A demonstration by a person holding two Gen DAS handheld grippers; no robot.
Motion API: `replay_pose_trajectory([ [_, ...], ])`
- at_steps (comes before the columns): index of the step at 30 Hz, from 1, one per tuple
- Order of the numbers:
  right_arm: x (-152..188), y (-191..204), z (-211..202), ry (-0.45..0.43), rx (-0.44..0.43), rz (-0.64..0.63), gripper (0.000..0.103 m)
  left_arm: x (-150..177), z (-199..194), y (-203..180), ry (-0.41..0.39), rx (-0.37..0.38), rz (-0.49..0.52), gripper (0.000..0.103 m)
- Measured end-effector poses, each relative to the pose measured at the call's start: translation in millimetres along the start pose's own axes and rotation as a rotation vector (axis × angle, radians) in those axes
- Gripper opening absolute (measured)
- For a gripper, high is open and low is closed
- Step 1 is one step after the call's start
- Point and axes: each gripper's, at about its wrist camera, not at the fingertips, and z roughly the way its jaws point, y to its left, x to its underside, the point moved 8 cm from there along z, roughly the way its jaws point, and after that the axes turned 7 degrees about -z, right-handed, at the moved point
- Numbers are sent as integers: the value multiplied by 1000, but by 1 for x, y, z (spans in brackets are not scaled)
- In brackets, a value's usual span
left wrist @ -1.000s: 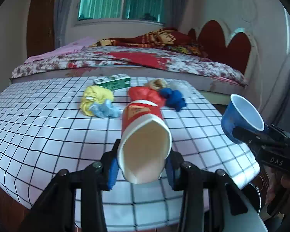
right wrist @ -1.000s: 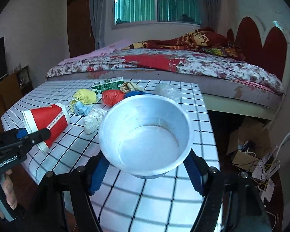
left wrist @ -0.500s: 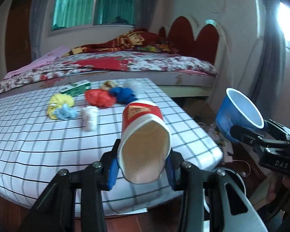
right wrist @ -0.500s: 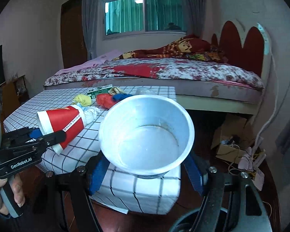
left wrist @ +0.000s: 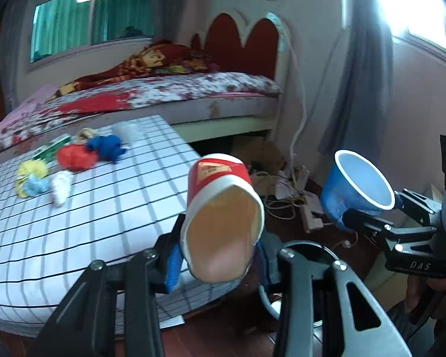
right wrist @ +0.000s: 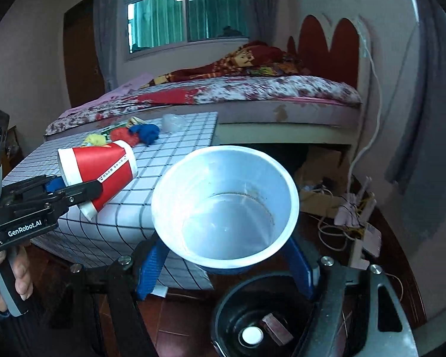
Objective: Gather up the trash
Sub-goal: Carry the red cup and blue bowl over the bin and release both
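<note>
A red paper cup is squeezed flat between the pads of my left gripper, mouth toward the camera, beyond the table's right corner. My right gripper is shut on a blue plastic cup with a white, stained inside. It hangs over a black bin on the floor. From the right wrist view the left gripper and red cup are at the left. From the left wrist view the right gripper and blue cup are at the right.
The checked table carries crumpled wads: red, blue, yellow, white, plus a green box. A bed stands behind. Cables and a cardboard box lie on the floor at right.
Both grippers have swung to the right, off the table, each still holding its cup. The table has slid left in both views and the black bin has come into view below.
</note>
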Motion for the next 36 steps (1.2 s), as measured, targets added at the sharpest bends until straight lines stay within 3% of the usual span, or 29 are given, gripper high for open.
replay_pose_trajectory([
  [8, 31, -35, -15, 28, 13, 20, 74, 21, 14, -57, 61, 95, 71, 42],
  [15, 72, -58, -12, 98, -2, 30, 74, 56, 32, -90, 177, 177, 108, 42],
  [24, 130, -76, 19, 247, -27, 19, 74, 98, 65, -121, 310, 249, 146, 44],
  [30, 151, -76, 43, 313, -72, -10, 74, 117, 86, -123, 374, 261, 128, 48],
  [31, 154, -75, 49, 328, -88, -16, 74, 119, 89, -123, 386, 268, 119, 52],
  [33, 166, -76, 62, 374, -72, -48, 82, 122, 96, -119, 391, 258, 100, 84],
  [34, 176, -84, 70, 411, -12, -57, 99, 122, 101, -113, 390, 232, 89, 92],
  [35, 183, -89, 74, 427, 7, -46, 102, 123, 102, -107, 388, 218, 71, 102],
  [36, 188, -91, 76, 441, 6, -26, 102, 126, 103, -101, 392, 198, 52, 102],
])
